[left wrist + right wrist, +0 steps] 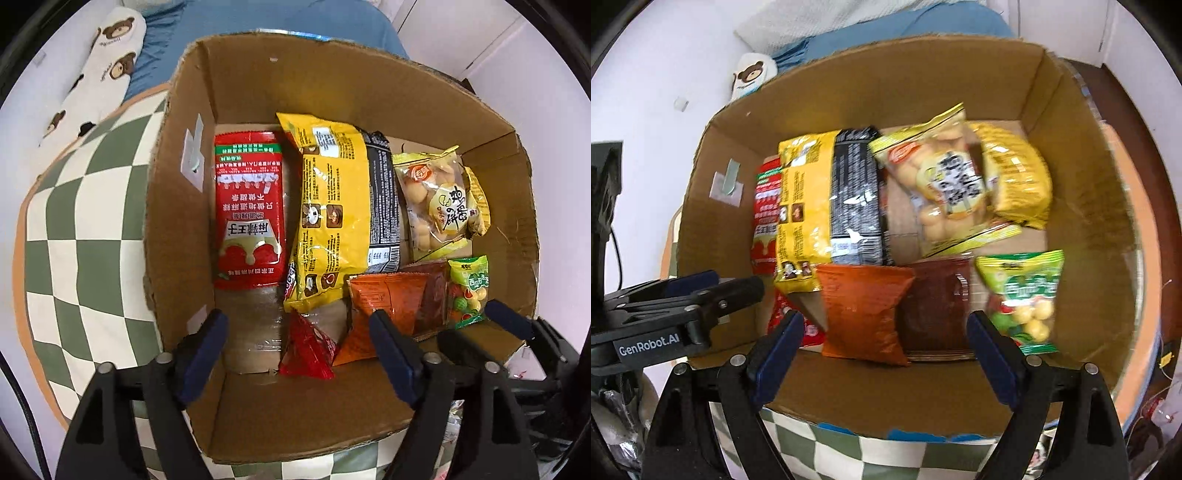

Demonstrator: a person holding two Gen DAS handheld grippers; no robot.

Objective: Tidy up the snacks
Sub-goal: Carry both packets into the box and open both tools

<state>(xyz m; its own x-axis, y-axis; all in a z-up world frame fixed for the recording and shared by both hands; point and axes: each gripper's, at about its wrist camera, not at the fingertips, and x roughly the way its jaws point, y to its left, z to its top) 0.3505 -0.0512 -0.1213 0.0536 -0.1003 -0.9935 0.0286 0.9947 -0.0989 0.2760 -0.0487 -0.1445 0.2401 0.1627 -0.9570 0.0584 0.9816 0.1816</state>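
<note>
Both my claws, left (301, 345) and right (884, 345), hang released over the box (177, 206); the light, crinkly, slippery orange bag (862, 314) wants gripping by its crimped edge.

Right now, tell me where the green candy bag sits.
In both wrist views, the green candy bag lies inside the cardboard box, near its right wall, beside the dark red packet.

Both wrist views are aimed steeply down into the cardboard box (229, 92), from close above its near wall. The left wrist view is set over the box's left near corner, with the left wall and the checkered cloth (74, 236) filling its left side. The right wrist view is set further right; the left gripper (701, 291) is seen at its left edge. The box floor and the same snack packs are shared by both.
</note>
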